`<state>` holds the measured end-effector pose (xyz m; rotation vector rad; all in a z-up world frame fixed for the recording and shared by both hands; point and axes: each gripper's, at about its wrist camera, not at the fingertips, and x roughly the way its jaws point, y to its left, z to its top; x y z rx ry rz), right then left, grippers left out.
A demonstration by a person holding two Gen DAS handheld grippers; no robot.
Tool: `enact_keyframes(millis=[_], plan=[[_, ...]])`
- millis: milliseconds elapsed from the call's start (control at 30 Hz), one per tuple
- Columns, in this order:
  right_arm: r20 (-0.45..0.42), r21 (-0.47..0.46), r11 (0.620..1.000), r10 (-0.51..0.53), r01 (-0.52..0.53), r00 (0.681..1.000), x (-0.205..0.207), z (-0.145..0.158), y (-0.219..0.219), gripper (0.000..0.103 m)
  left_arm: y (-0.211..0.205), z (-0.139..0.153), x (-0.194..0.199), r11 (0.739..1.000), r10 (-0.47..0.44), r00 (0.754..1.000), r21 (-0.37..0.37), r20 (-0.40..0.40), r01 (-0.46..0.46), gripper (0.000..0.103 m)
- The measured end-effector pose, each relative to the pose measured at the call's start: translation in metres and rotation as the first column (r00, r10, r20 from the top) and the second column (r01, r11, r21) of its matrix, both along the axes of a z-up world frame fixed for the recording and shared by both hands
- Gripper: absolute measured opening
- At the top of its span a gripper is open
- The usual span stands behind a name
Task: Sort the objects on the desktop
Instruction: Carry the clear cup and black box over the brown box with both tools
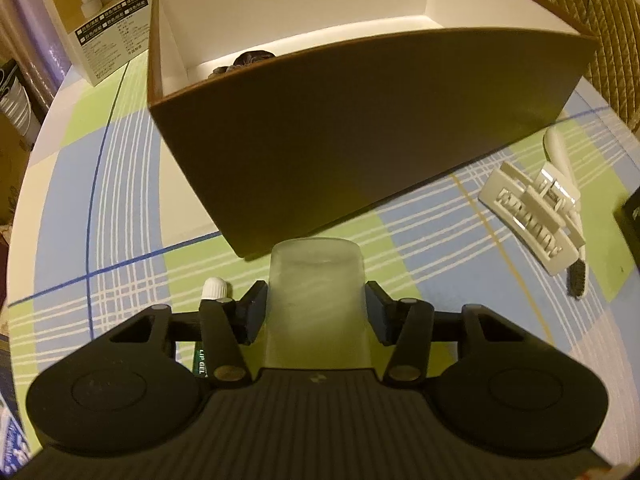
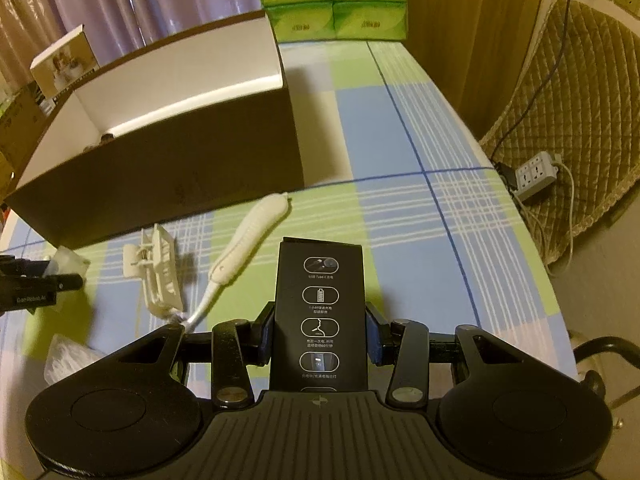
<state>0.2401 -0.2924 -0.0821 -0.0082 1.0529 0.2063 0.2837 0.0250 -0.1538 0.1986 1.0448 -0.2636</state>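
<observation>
**Both grippers loaded beside the box**

A frosted translucent container [image 1: 316, 296] sits clamped in the left gripper [image 1: 316, 312], just before the brown box [image 1: 360, 120]. The right gripper [image 2: 319, 332] pinches a black carton [image 2: 319, 312] above the checked tablecloth [image 2: 420, 248], near a white hair clip [image 2: 156, 276] and brush [image 2: 248, 240]

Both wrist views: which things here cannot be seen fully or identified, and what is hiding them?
- Dark item in the brown box, left wrist view: the front wall covers most of it; unidentifiable.
- Lip gel tube, left wrist view: the left tool hides its body.
- Black carton, right wrist view: the right tool cuts off its lower end; print too small.
- Brush head, right wrist view: hidden behind the tool.
</observation>
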Motion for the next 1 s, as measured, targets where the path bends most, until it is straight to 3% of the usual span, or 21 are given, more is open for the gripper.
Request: enact_keyframes(millis=[333,433,533,600,667,1000], plan=[[-0.016,-0.037,0.998,0.053,-0.053,0.998,0.0,-0.01,0.006,0.042,0.004,0.002,-0.009,0.999,0.029,0.999,-0.022,-0.014,-0.03,0.047],[-0.016,-0.041,0.997,0.062,-0.063,0.998,-0.002,-0.01,0.008,0.051,0.005,0.002,-0.01,0.998,0.051,0.998,-0.037,-0.022,-0.052,0.047],[-0.003,-0.068,0.995,0.067,-0.067,0.998,-0.005,-0.008,0.011,0.053,0.004,0.003,-0.009,0.998,0.057,0.998,-0.034,-0.027,-0.058,0.047],[-0.014,-0.066,0.995,0.069,-0.07,0.997,-0.006,-0.008,0.01,0.053,0.003,0.003,-0.011,0.998,0.054,0.998,-0.029,-0.026,-0.054,0.047],[-0.027,-0.068,0.995,0.076,-0.078,0.997,-0.007,-0.01,0.009,0.041,0.002,0.004,-0.014,0.998,0.057,0.998,-0.025,-0.025,-0.058,0.047],[-0.001,-0.013,0.997,0.074,-0.074,0.997,-0.013,0.009,0.002,0.04,0.008,0.034,-0.034,0.995,0.082,0.996,-0.054,0.015,-0.081,0.047]])
